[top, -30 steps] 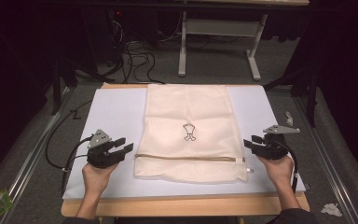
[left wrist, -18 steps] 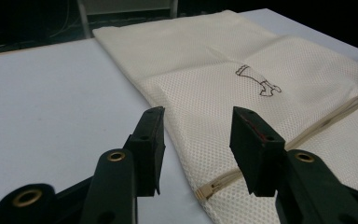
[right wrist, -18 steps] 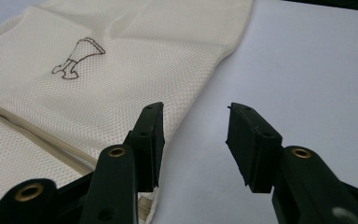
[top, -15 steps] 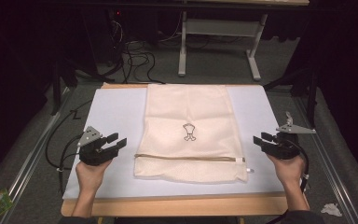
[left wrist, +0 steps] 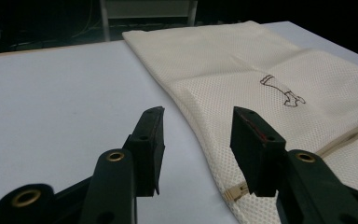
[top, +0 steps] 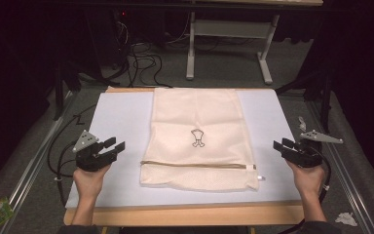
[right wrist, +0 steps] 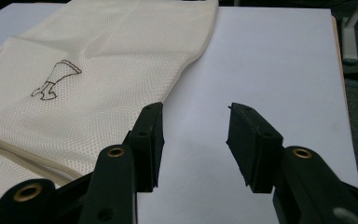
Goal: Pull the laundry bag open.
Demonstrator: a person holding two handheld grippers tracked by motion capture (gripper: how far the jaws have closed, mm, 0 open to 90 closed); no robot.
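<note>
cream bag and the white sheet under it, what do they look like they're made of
Cream bag: fine mesh fabric, likely synthetic, matte; a tiny grid weave shows up close, with soft fold creases. White sheet: smooth, flat and matte, perhaps paper or thin board; the pictures leave it open.

Bare counter (top: 121,117) ahead of left claw (left wrist: 196,135), mesh bag (top: 197,131) edge inboard; right claw (right wrist: 193,140) same, bag opposite side.

My left tool (top: 108,149) sits low at the left, jaws parted and holding nothing. My right tool (top: 286,146) sits low at the right, jaws likewise apart. Both forearms reach in from the near edge.
</note>
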